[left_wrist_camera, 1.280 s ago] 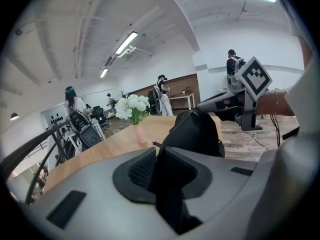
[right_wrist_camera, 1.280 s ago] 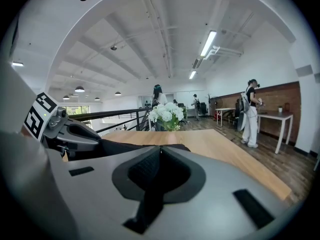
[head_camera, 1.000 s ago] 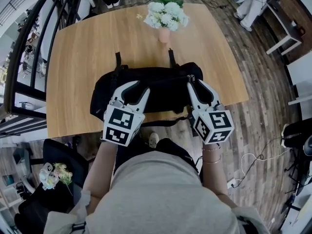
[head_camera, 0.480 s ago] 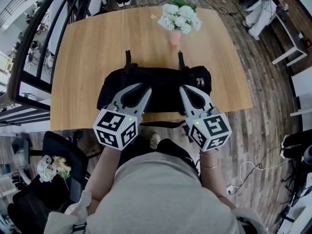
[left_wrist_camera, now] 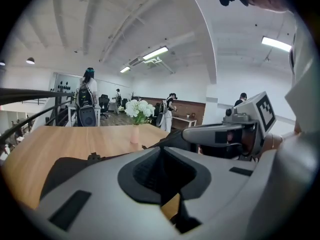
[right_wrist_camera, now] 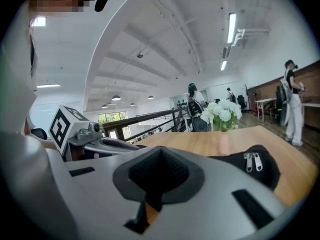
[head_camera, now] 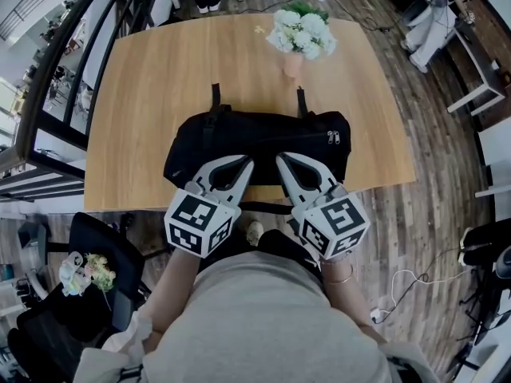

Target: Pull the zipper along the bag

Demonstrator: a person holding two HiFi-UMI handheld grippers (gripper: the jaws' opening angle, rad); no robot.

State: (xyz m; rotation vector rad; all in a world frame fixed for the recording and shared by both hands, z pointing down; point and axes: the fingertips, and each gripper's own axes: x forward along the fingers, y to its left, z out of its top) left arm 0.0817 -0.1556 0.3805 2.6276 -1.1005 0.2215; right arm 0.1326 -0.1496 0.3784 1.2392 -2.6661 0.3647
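Observation:
A black duffel bag (head_camera: 263,134) lies across the near half of the wooden table (head_camera: 144,94), with its two silver zipper pulls (head_camera: 334,137) at its right end. Both grippers hover over the bag's near edge, apart from the pulls. The jaws of my left gripper (head_camera: 249,163) are closing, tips together, with nothing between them. My right gripper (head_camera: 279,158) is also closing on nothing, its tips meeting. The right gripper view shows the zipper pulls (right_wrist_camera: 250,160) off to the right on the bag (right_wrist_camera: 262,171). The left gripper view shows the bag (left_wrist_camera: 65,169) behind the shut jaws.
A pink vase of white flowers (head_camera: 299,35) stands at the table's far edge behind the bag. A black chair (head_camera: 92,254) sits below the table's near left corner. A dark railing (head_camera: 48,78) runs along the left. People stand in the background.
Both grippers' jaws have closed from wide apart to tips touching. Both grippers have drawn inward toward each other over the bag's near edge.

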